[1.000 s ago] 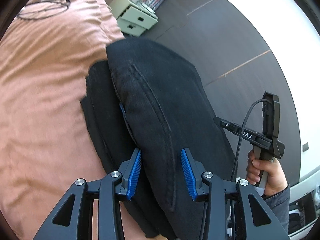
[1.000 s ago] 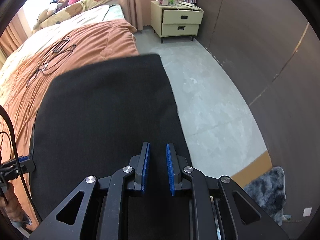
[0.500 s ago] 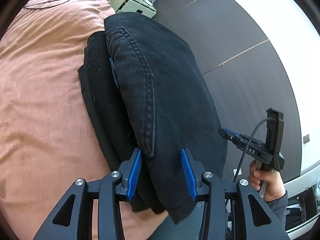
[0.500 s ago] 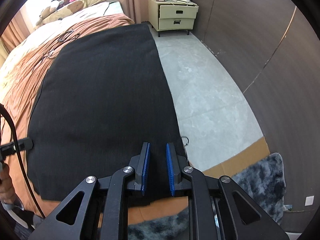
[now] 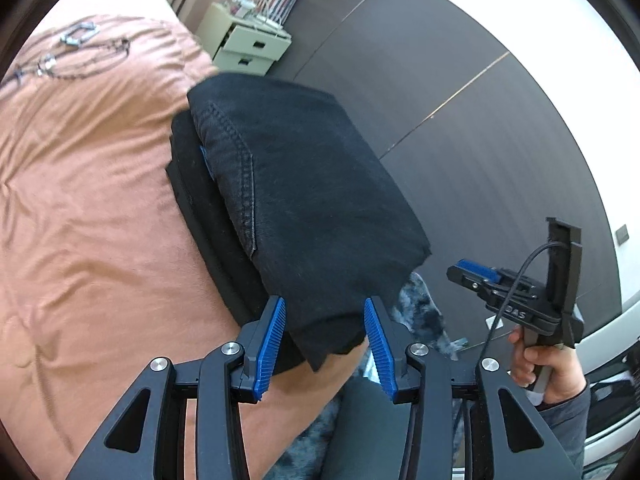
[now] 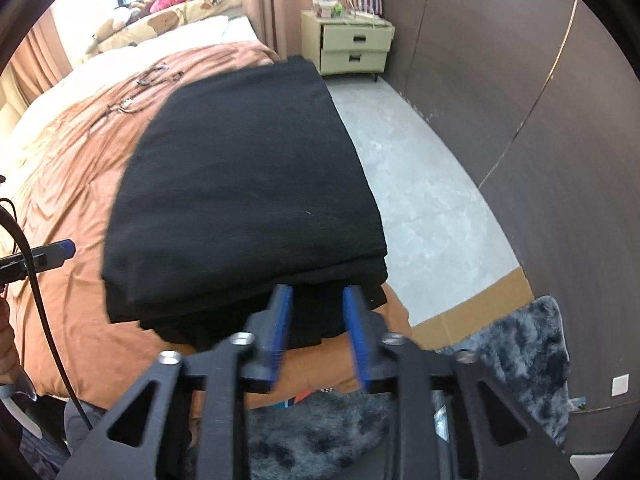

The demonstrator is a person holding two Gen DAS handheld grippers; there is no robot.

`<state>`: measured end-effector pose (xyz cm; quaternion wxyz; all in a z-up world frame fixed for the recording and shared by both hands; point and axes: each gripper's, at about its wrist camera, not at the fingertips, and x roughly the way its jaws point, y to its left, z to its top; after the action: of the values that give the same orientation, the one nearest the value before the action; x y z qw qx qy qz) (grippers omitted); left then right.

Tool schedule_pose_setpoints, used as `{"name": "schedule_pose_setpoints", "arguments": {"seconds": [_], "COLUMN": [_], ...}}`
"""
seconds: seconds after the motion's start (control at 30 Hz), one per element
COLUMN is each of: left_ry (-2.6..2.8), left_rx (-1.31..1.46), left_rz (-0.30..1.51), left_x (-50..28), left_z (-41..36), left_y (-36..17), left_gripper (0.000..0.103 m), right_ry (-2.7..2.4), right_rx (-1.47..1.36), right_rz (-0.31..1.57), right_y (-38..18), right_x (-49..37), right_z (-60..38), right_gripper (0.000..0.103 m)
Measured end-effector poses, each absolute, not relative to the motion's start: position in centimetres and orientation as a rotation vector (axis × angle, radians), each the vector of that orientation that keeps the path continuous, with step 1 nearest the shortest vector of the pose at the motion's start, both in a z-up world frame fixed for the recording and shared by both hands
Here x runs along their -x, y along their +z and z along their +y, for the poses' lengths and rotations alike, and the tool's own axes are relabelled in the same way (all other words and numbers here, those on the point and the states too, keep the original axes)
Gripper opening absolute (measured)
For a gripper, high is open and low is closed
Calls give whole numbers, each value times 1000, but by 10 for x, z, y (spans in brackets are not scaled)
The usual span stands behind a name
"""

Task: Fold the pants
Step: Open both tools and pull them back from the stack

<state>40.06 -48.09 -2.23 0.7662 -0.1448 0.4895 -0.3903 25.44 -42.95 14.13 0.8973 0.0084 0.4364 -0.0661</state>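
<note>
The jaws of the right gripper (image 6: 316,328) have just been opened, and the cloth seen between them is not pressed by the pads. The left gripper (image 5: 325,340) is also held open, with the near corner of the pants (image 5: 304,200) between its jaws but not pinched. The pants are laid as a folded stack at the edge of the bed (image 5: 80,220), close to the floor (image 6: 432,208). Since the stack is placed so near the edge, it could be caught by a pad and dragged off, or its top layer could be opened again.

Folded pants (image 6: 244,184) lie on the bed (image 6: 68,184), nightstand (image 6: 352,46) beyond.
</note>
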Motion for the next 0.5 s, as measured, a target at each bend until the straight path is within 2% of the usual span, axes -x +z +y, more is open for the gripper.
{"name": "schedule_pose_setpoints", "arguments": {"seconds": [0.03,0.07,0.13,0.27,0.33,0.4,0.43,0.5], "left_ry": [-847,-845,-836,-830,-827,-813,-809,-804], "left_rx": [305,295,272,230,213,182,169,150], "left_rz": [1053,1041,1014,957,917,872,857,833], "left_x": [-397,-393,-384,-367,-356,-344,-339,-329], "left_z": [-478,-475,-469,-458,-451,-443,-440,-433], "left_y": [-18,-13,-2,17,30,42,46,55], "left_gripper": [46,46,58,73,90,99,103,102], "right_ry": [-141,-140,-134,-136,-121,-129,-130,-132], "right_rx": [-9,-4,-4,-6,-17,-16,-15,-19], "right_rz": [889,876,856,817,798,784,777,761], "right_y": [147,151,160,174,180,180,180,182], "right_x": [-249,-244,-233,-209,-197,-182,-176,-163], "right_z": [-424,-419,-409,-394,-385,-380,-377,-371], "right_gripper": [58,63,65,80,81,85,87,94]}}
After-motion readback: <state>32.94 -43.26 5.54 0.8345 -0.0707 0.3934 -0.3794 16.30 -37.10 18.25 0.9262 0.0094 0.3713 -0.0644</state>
